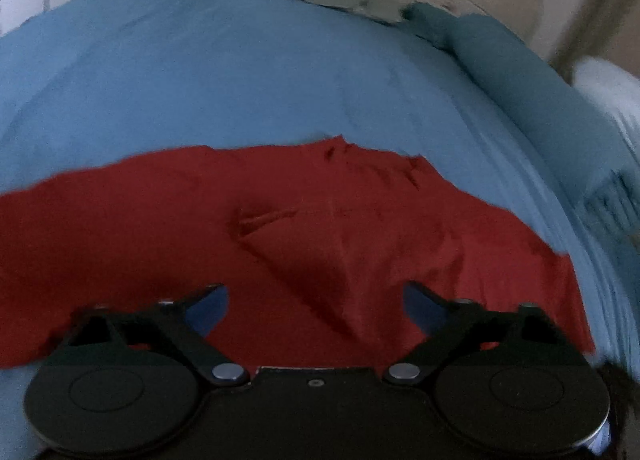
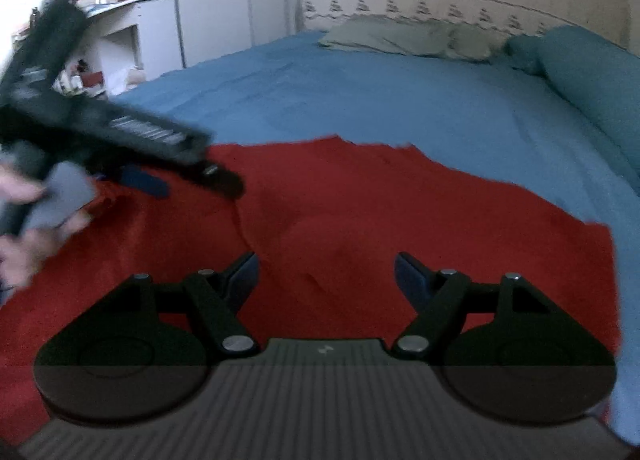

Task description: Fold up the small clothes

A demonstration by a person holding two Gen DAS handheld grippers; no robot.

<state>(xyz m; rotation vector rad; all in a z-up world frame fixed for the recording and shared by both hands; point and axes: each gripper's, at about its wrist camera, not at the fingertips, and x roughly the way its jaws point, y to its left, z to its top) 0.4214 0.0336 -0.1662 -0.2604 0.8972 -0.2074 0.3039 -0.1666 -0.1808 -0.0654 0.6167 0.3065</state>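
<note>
Left gripper (image 1: pixel 316 300) — fingers spread, nothing between them, over the red garment (image 1: pixel 280 228). The garment lies creased on the blue bed sheet (image 1: pixel 240 80). Right gripper (image 2: pixel 326 276) — fingers likewise spread and empty, above the garment's near part.

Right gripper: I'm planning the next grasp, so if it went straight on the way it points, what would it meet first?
Most likely the red garment lying on the blue bedsheet. The right gripper is open with nothing between its fingers, though depth is hard to judge.
</note>
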